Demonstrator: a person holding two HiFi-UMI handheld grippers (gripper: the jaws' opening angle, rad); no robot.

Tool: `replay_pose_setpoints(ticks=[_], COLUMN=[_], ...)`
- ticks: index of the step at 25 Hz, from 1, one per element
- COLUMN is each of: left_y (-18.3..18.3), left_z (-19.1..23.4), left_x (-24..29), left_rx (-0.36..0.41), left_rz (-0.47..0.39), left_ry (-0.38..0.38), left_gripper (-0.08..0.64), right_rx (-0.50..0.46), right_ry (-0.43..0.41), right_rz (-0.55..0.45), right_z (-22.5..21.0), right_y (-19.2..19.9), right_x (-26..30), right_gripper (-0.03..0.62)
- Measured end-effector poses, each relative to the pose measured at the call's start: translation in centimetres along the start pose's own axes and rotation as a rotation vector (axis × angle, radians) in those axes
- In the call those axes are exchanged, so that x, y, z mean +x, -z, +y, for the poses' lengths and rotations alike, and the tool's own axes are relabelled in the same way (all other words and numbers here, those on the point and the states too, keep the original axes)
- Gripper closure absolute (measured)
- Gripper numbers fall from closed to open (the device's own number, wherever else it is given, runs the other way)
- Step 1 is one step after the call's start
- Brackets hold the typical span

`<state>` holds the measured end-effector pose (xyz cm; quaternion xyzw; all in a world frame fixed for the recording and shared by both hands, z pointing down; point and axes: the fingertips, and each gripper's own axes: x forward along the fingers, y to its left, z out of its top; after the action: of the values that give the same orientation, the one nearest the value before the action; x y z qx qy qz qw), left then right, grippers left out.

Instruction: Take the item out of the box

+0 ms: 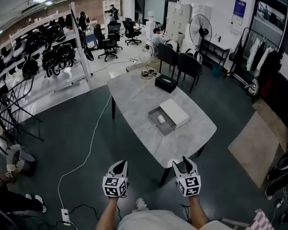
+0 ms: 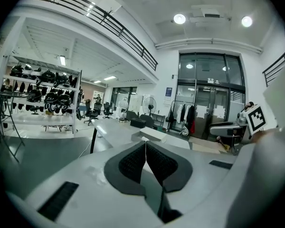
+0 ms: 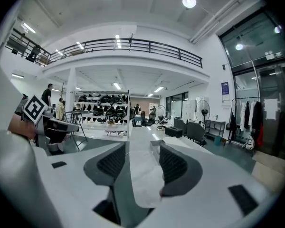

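Head view: box [image 1: 168, 126] holds, seemingly, one white item [image 1: 161, 119]; left fingers [image 2: 132, 164] together, right fingers [image 3: 173, 165] apart.

a long table [image 1: 134, 99] with a pale grey, marble-look top and rounded corners stands slantwise on a dark floor [image 1: 77, 143]. it is carried on dark legs [image 1: 114, 110] set in from the edge. toward its near end lies a shallow grey box [image 1: 169, 128], open at the top. a flat white lid [image 1: 174, 113] lies against the box's right side; whether it rests on the rim or only on the table top cannot be told. farther along, well apart from these two, a black box [image 1: 165, 83] sits close to the right edge. at the far end a small tangle of cables [image 1: 148, 73] lies on the top.
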<state>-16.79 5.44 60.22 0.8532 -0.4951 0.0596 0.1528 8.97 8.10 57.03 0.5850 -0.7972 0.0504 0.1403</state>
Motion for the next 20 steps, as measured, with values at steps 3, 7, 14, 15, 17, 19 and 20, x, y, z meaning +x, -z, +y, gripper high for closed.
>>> replay_pose_setpoints(ticks=[3,7,14,15,17,19,20], left_y=[-0.7,-1.3,-1.3,-1.4,-1.6,-1.8,-1.8], left_z=[1.7,3.4,4.8,4.8,4.8,5.0,5.2], left_x=[1.7,3.4,5.5,5.6,5.9,6.2,6.4], left_rx=[0.005,0.01,0.011,0.011,0.018,0.029,0.032], left_rz=[0.0,0.008,0.028,0.029,0.027,0.021,0.021], left_ry=[0.011,0.031,0.057,0.061,0.068,0.068,0.067], left_gripper=[0.543,0.543,0.543,0.543,0.543,0.543,0.543], right_rx=[0.0,0.002,0.002,0.001,-0.005,-0.009,-0.008], right_ry=[0.012,0.027,0.045,0.045,0.043,0.04,0.038], right_rz=[-0.001,0.01,0.027,0.031,0.037,0.041,0.041], right_z=[0.0,0.1,0.2,0.3,0.2,0.1,0.1], right_y=[-0.4,-0.7,-0.7,-0.7,-0.8,-0.9,-0.8], right_x=[2.1,4.1,5.9,6.1,6.4,6.9,7.2], right_gripper=[0.38,0.38,0.382,0.382,0.382,0.382,0.382])
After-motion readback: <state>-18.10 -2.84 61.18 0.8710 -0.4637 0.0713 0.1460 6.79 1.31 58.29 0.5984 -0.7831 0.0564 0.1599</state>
